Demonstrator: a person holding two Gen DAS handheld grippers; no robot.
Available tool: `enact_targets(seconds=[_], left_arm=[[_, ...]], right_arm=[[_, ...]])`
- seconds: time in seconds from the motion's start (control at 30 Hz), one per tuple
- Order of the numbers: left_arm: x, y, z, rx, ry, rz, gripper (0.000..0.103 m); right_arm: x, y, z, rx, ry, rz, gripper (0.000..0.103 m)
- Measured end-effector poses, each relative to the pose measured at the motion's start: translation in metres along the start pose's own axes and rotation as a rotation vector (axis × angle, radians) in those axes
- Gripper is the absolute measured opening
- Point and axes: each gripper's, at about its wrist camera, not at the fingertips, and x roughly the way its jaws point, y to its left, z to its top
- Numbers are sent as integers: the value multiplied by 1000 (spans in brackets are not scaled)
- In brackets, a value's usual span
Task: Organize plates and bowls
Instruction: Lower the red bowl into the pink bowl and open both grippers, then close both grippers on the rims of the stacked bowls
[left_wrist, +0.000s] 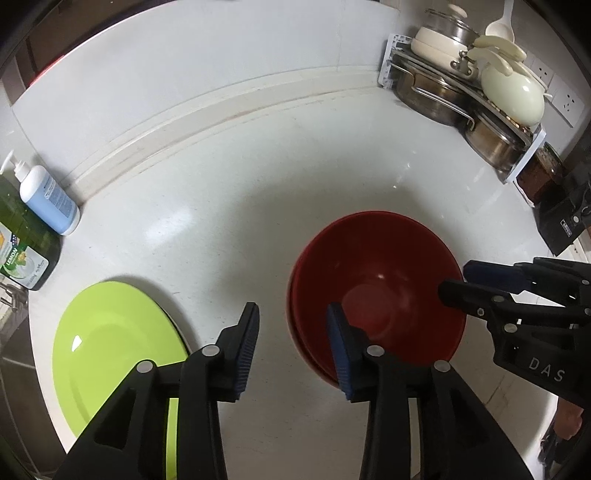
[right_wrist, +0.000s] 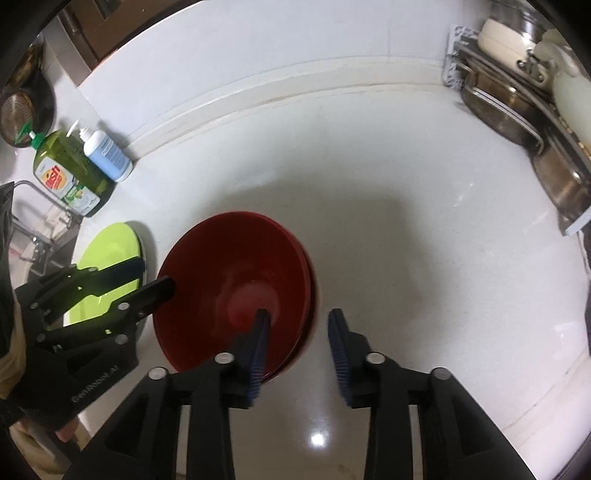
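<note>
Here, two red bowls sit one inside the other, and the top one has nothing in it. The left gripper is spread wide; its right finger hangs over the bowls' near rim. The green plate lies left of it, on the counter. The right gripper is spread too, with its left finger over the bowls and its right finger outside them.
</note>
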Motion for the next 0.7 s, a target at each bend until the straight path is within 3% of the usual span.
enact_targets(seconds=[0.37,0.7], left_arm=[[-9,4,4,-22,-37,19,52],[14,6,1,-39,24,-19,52]], right_arm=[[-8,-2,1,71,-71,-1,35],[12,-12,-2,144,-29,28,35]])
